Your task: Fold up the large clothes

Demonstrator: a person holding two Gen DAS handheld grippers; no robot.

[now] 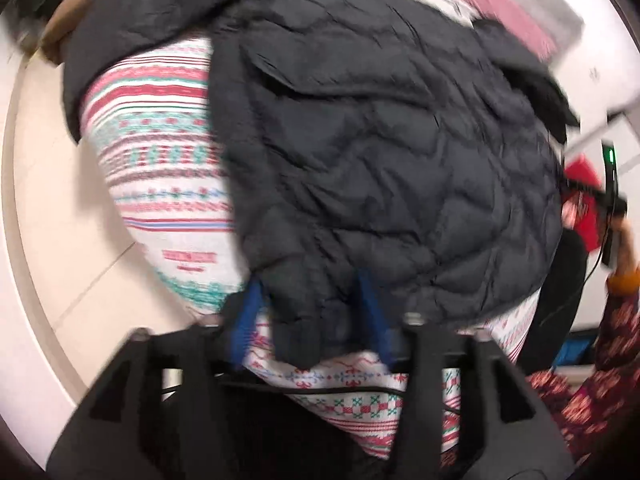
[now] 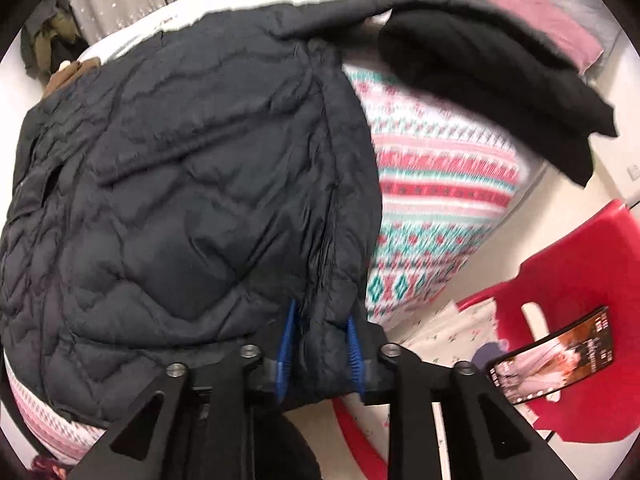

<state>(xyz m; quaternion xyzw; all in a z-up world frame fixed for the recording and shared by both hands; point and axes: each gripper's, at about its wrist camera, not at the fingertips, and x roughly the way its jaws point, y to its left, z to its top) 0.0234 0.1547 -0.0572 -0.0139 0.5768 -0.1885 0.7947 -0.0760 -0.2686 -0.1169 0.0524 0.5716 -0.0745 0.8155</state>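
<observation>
A dark quilted puffer jacket lies spread over a bed with a red, white and teal patterned cover. My left gripper points down at the jacket's near hem. Its blue pads stand apart, with a corner of the hem loosely between them. In the right wrist view the jacket fills the left half. My right gripper straddles the hem by the front edge, the jaws narrowly apart with puffy fabric between the blue pads. The patterned cover shows to the right of the jacket.
A folded black garment and a pink cloth lie at the bed's far right. A red plastic chair with a phone on it stands beside the bed. Pale floor tiles run along the left. A patterned sleeve shows at right.
</observation>
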